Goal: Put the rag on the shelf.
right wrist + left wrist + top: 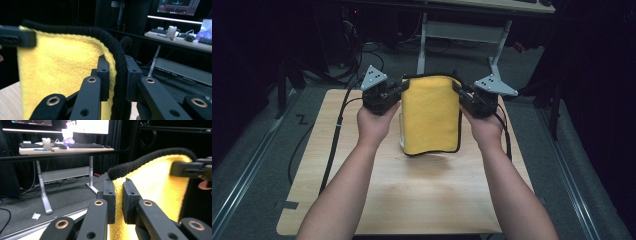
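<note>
While the yellow cloth (pixel 430 114) hangs above the wooden surface (pixel 412 200), the left tongs (pixel 398 90) are pinched tight on its upper left corner, close against the black hem (pixel 140 161); the cloth drops in a loose sheet between the two hands, its lower edge curling just over the surface; the right tongs (pixel 460 90) are clamped on the upper right corner, the thick hem (pixel 117 57) wedged between the jaws. It looks light, soft and floppy, unlikely to slip from the rubbery pinch yet sure to sag and fold; the corners by the hem seem the best hold.
</note>
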A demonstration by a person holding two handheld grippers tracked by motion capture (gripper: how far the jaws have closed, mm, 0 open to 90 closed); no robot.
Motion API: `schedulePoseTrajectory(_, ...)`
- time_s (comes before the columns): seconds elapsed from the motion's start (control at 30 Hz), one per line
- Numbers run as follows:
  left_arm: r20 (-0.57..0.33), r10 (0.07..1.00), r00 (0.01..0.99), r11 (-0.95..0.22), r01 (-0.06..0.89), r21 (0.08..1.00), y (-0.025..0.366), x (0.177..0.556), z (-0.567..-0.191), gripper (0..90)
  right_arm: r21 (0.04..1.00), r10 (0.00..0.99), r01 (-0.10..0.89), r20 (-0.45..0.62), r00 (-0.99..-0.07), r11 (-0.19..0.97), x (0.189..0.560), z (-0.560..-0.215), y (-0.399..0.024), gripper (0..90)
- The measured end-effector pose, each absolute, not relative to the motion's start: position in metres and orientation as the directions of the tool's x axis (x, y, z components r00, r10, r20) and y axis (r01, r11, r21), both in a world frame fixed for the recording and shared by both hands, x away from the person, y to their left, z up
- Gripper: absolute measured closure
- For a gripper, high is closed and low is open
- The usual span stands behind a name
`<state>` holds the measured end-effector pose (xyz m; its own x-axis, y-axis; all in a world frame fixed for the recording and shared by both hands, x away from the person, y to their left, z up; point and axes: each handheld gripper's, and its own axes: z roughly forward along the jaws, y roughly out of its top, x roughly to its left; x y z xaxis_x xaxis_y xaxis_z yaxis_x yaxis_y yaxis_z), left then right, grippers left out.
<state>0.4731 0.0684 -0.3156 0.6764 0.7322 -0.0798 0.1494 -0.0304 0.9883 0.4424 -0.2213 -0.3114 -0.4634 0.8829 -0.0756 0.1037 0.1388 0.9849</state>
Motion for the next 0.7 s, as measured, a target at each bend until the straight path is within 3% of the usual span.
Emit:
schedulePoseTrajectory(0.43, -0.028, 0.753, 0.658, -0.150, 0.212, 0.966, 0.075, 0.525, -0.347, 81.3, 0.963, 0.863, 0.182, -0.087, -0.498, 0.201, 0.494, -0.333, -0.217, 78.3)
schedulePoseTrajectory(0.6, -0.054, 0.746, 0.664, -0.181, 0.279, 0.943, 0.075, 0.537, -0.370, 82.6, 0.942, 0.840, 0.274, -0.016, -0.543, 0.195, 0.512, -0.355, -0.224, 78.4)
schedulePoseTrajectory(0.7, -0.113, 0.735, 0.669, -0.156, 0.328, 0.932, 0.077, 0.541, -0.386, 83.5, 0.929, 0.835, 0.287, -0.041, -0.548, 0.234, 0.514, -0.367, -0.225, 78.3)
